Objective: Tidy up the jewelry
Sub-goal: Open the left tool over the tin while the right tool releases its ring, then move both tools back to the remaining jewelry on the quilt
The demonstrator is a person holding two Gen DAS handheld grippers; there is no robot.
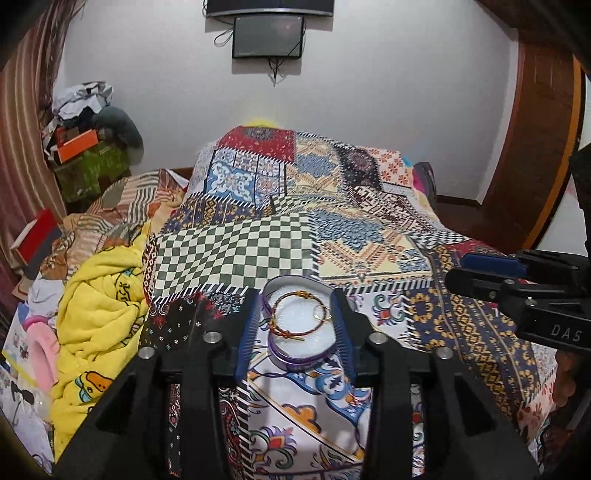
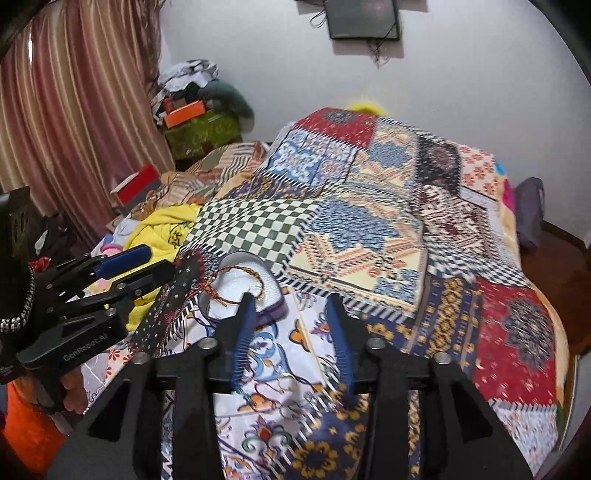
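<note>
A purple heart-shaped tin (image 1: 295, 360) with a white lining lies on the patchwork bedspread (image 1: 332, 206). A red and gold braided bracelet (image 1: 291, 325) and a thin gold ring (image 1: 320, 312) lie inside it. My left gripper (image 1: 295, 321) is open, its fingers standing on either side of the tin. My right gripper (image 2: 290, 317) is open and empty, just right of the tin (image 2: 275, 308), where the bracelet (image 2: 236, 280) also shows. The right gripper also shows at the right edge of the left wrist view (image 1: 491, 273), and the left gripper at the left of the right wrist view (image 2: 129, 269).
A crumpled yellow blanket (image 1: 103, 310) and pink slippers (image 1: 40, 343) lie left of the bedspread. Boxes and clothes are piled at the back left (image 1: 85, 147) by a striped curtain (image 2: 74, 110). A wooden headboard (image 1: 535, 147) curves along the right. A screen (image 1: 267, 35) hangs on the wall.
</note>
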